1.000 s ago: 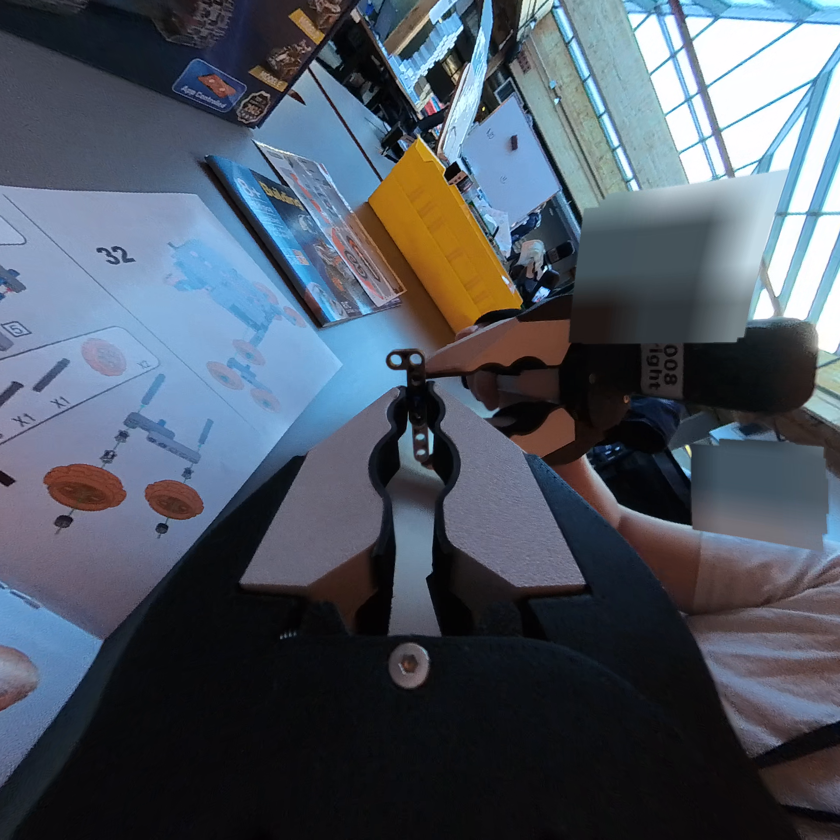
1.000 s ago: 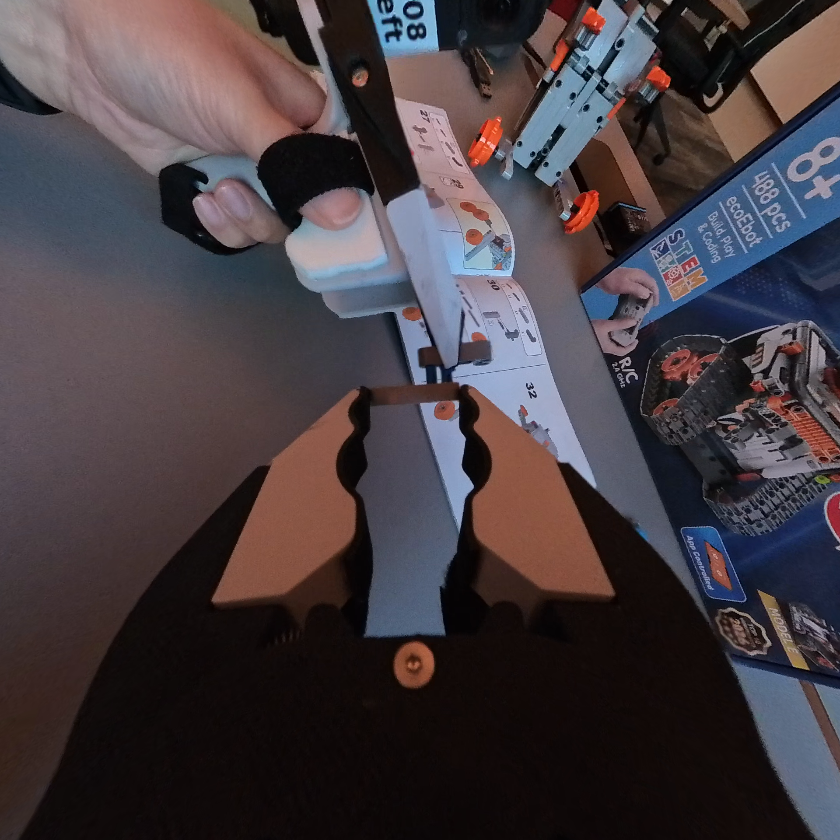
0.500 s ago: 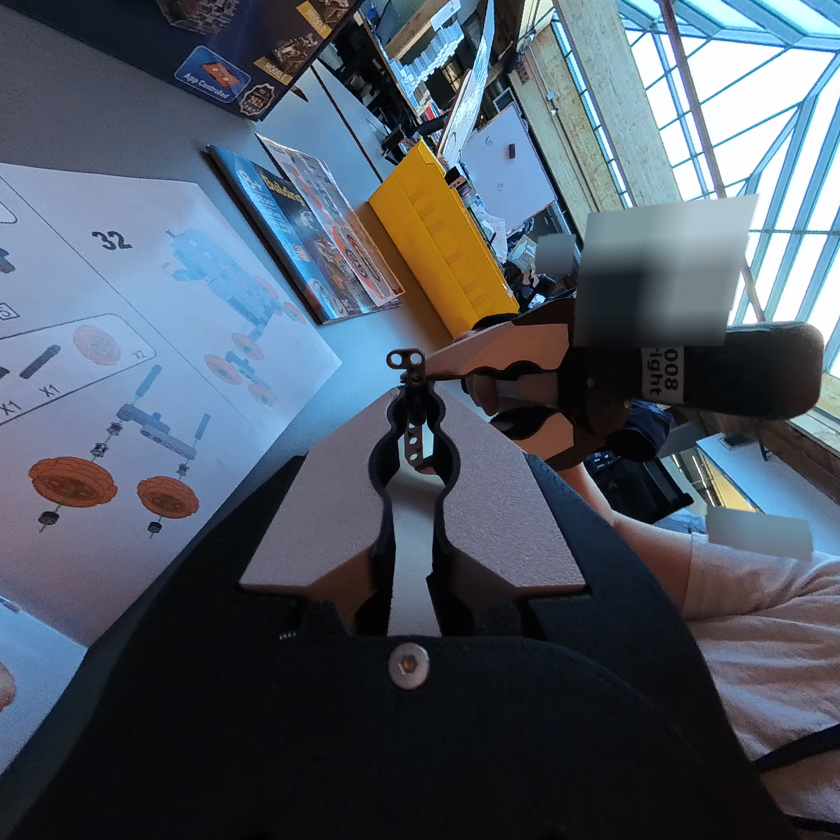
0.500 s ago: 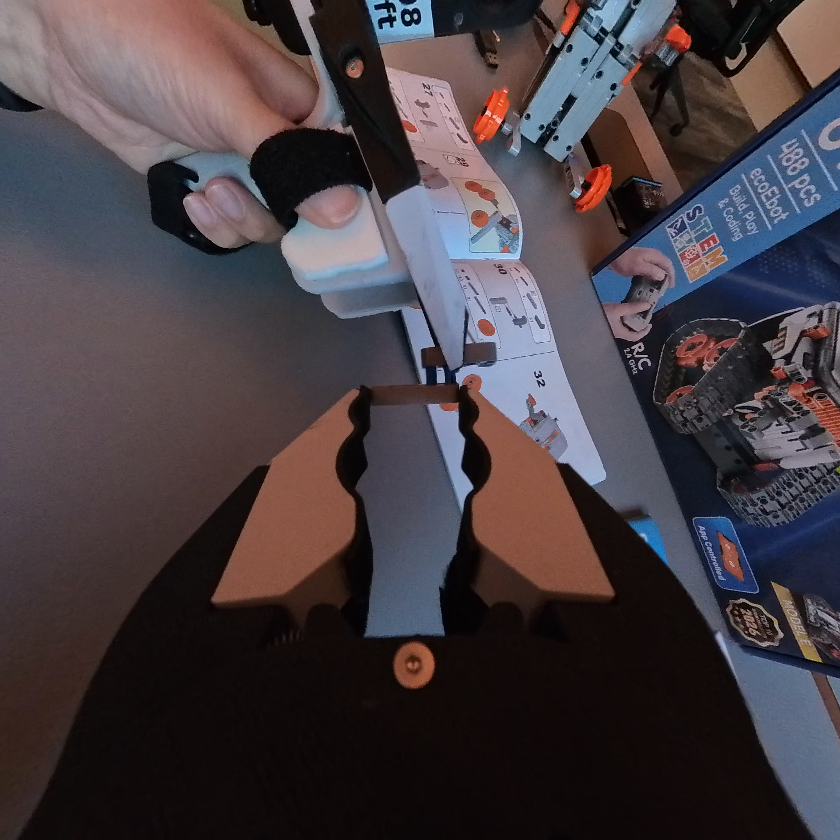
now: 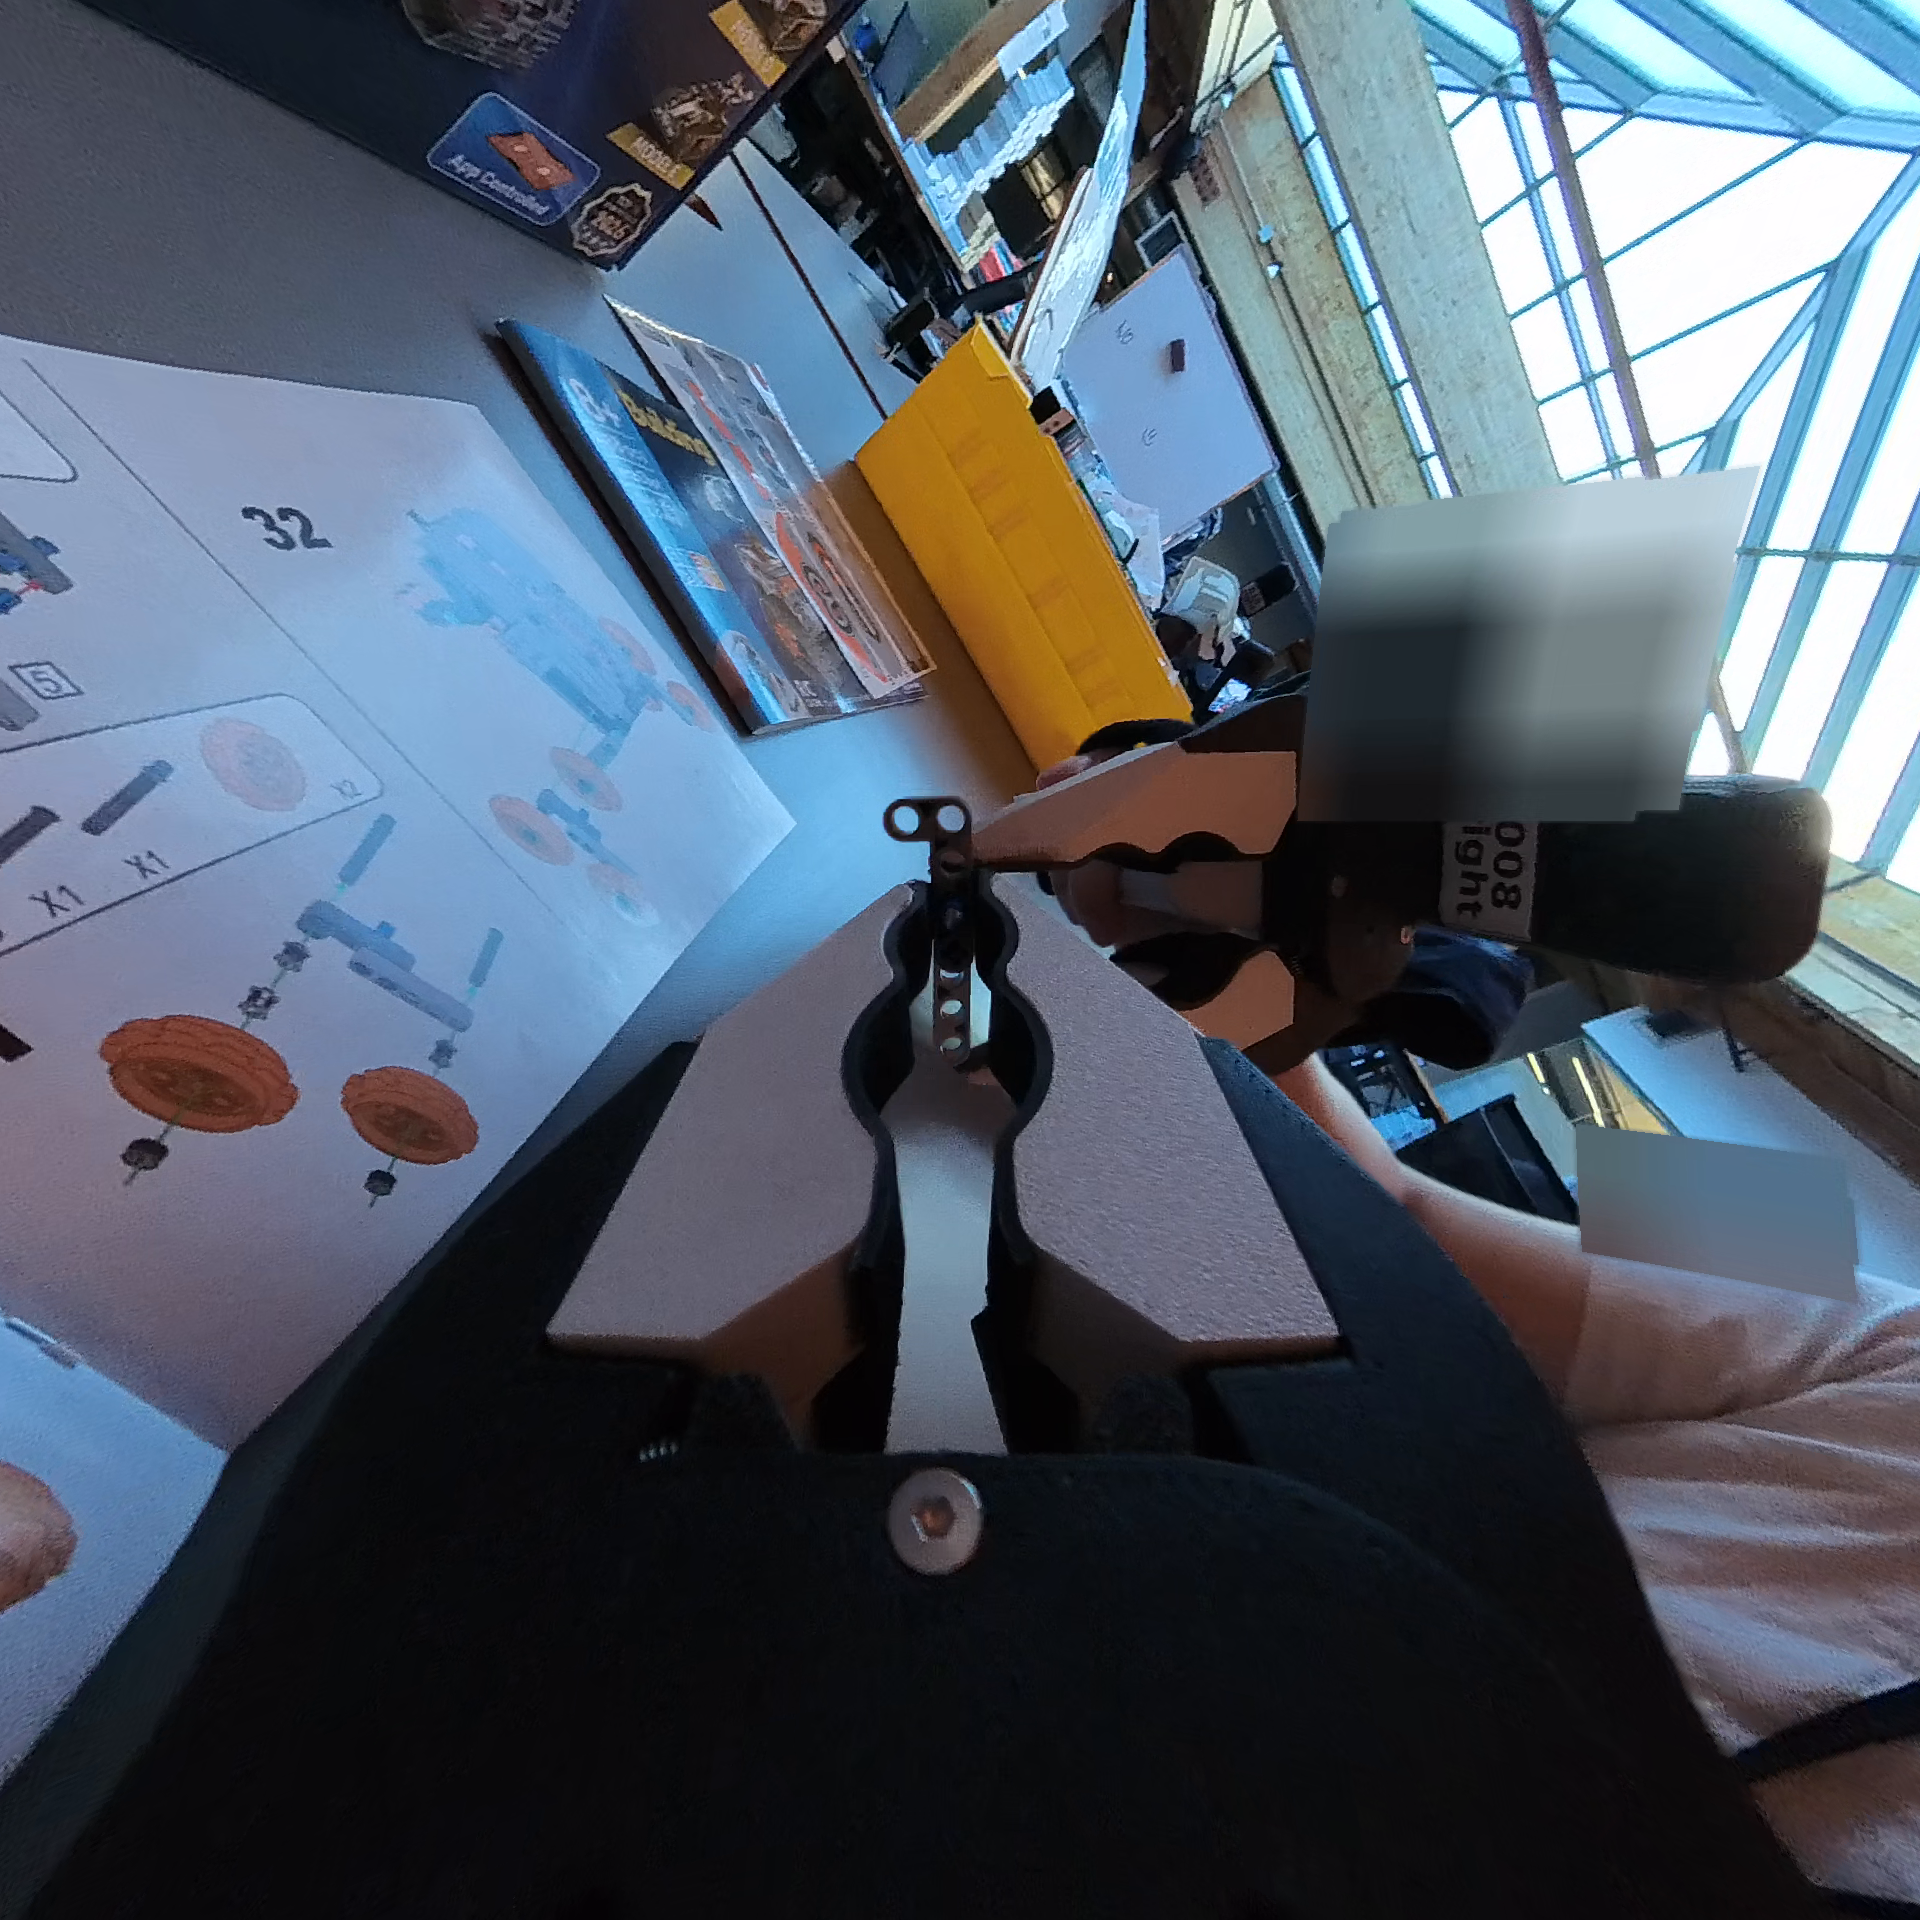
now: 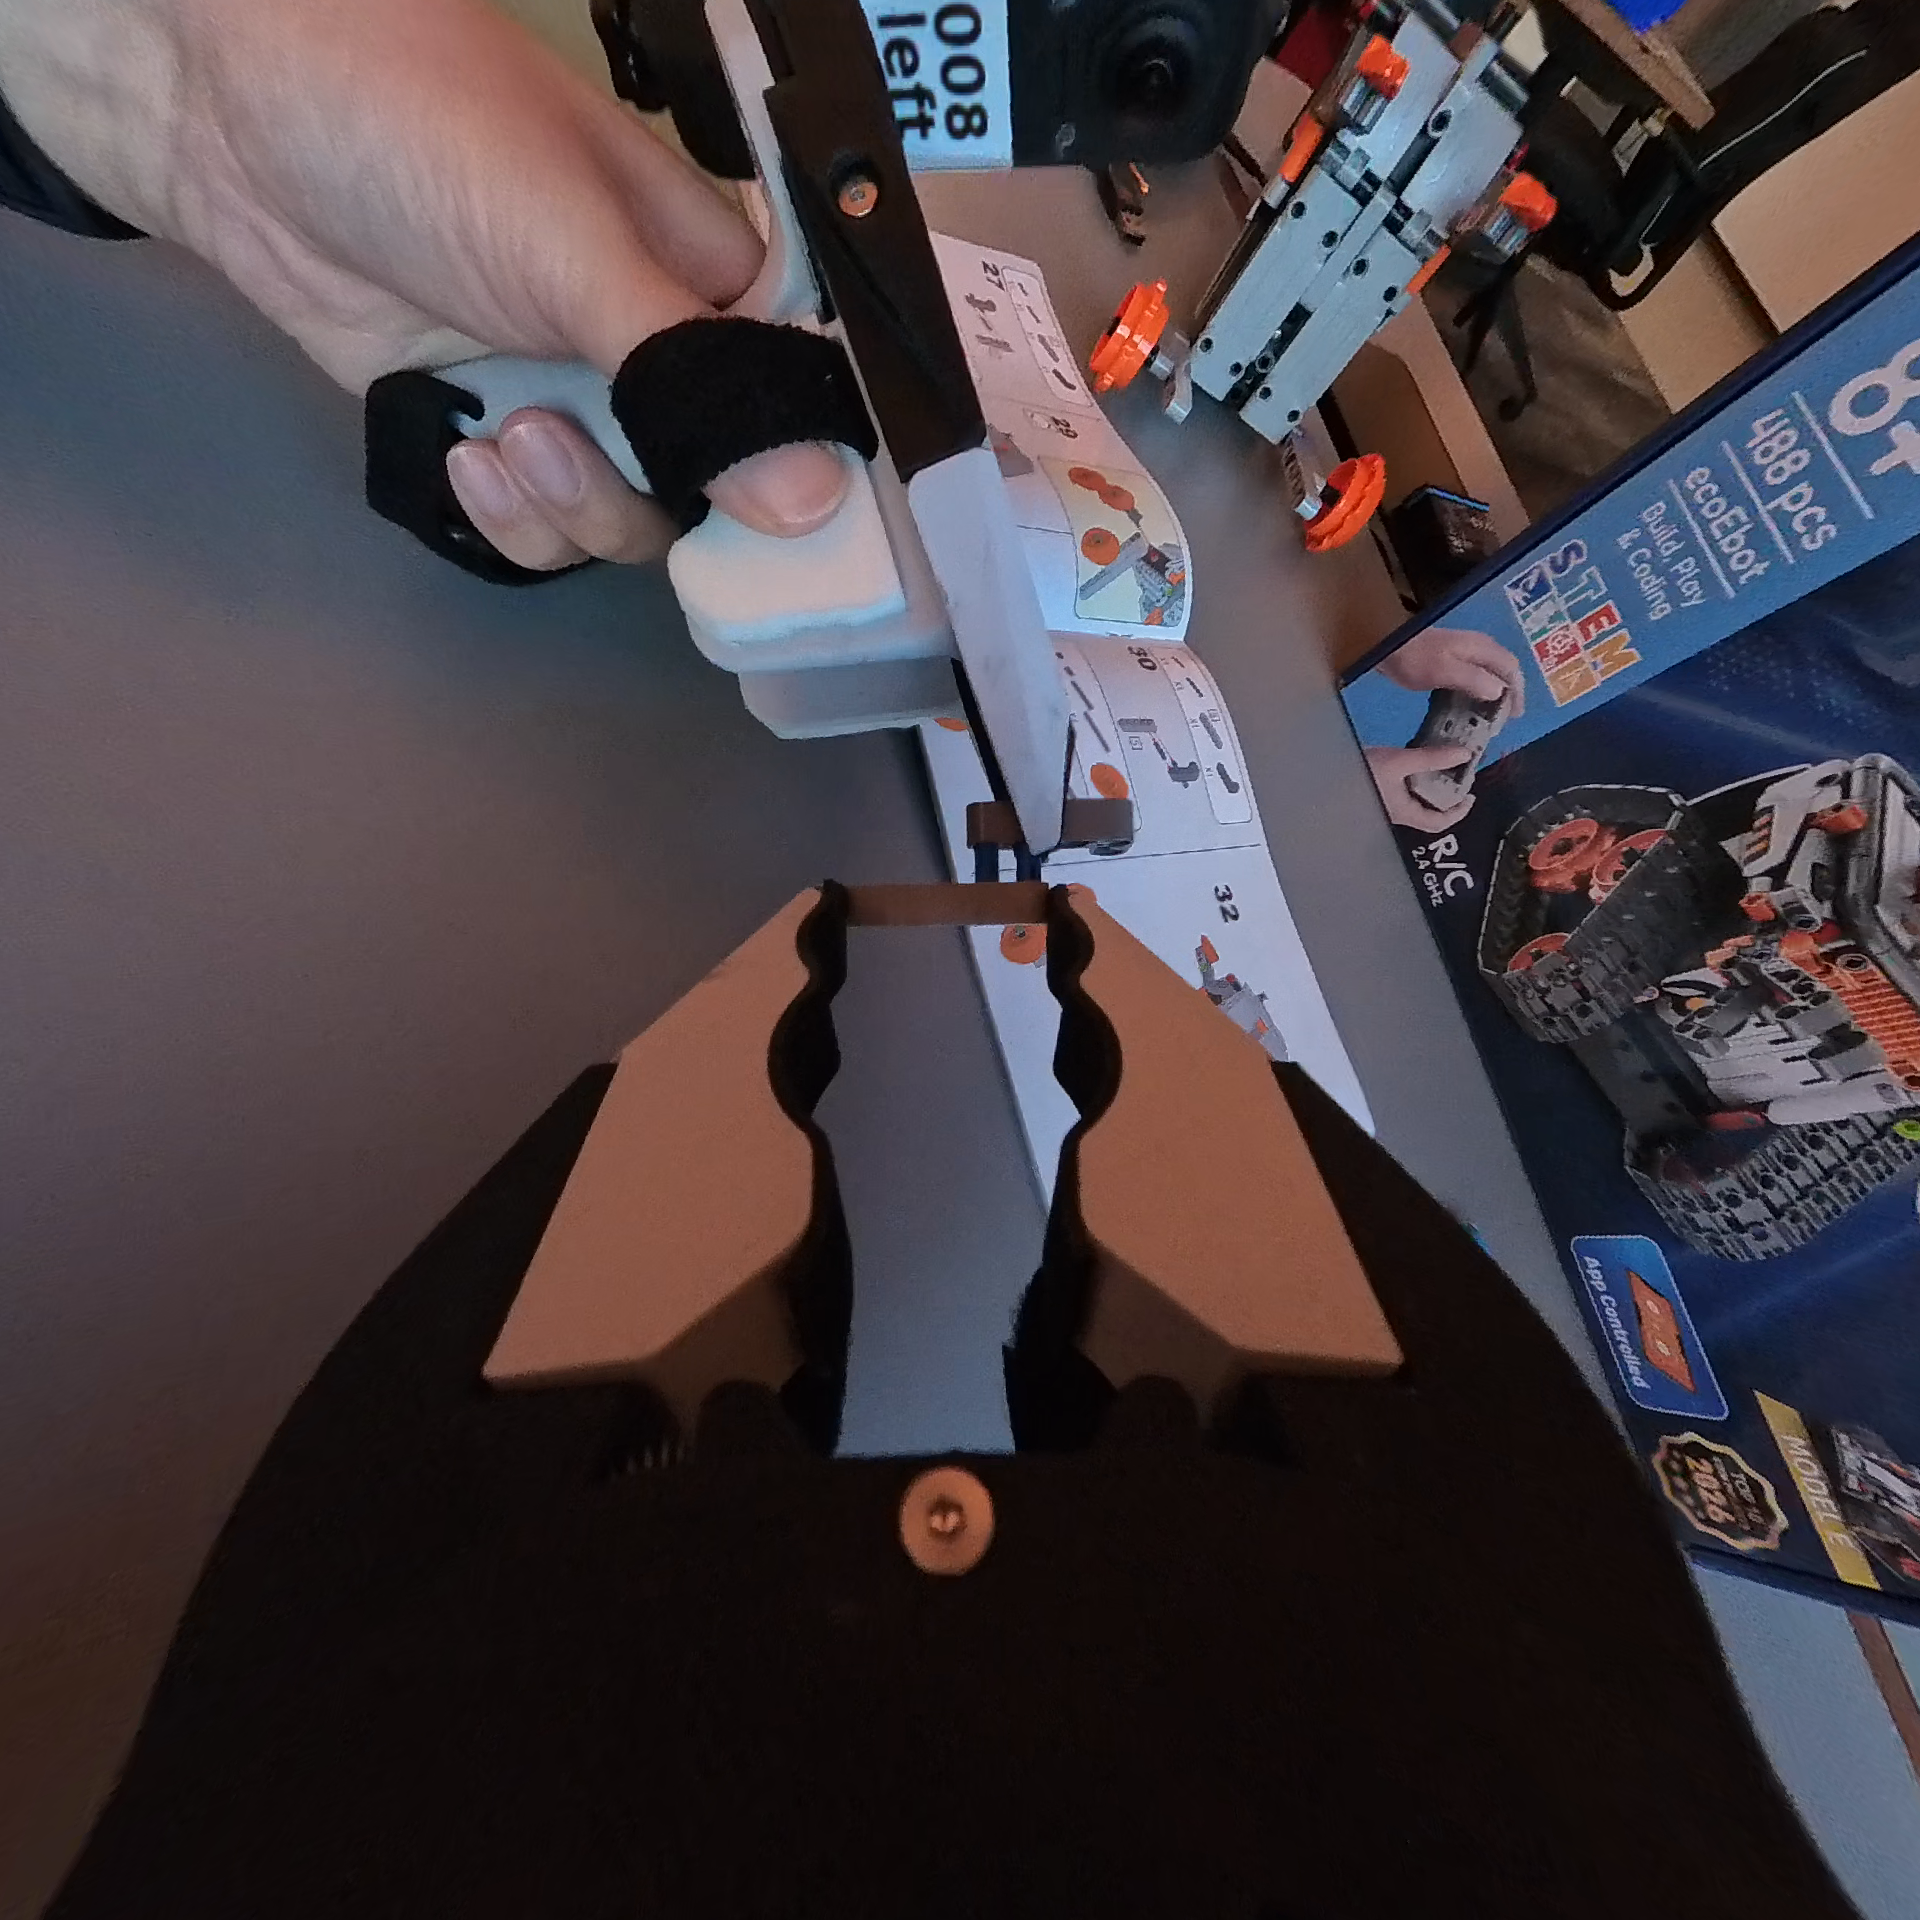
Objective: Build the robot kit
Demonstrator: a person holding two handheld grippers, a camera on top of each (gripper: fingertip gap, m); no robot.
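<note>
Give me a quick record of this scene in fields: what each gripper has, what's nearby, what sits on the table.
left gripper: shut on a grey holed beam, seen edge-on
right gripper: shut on a brown beam, held across its tips
join: the two beams meet at blue pins, above the table
under them: open instruction booklet on the grey table
right side, right wrist view: blue kit box
far end: partly built grey and orange model
left wrist view, far: yellow bin
</note>
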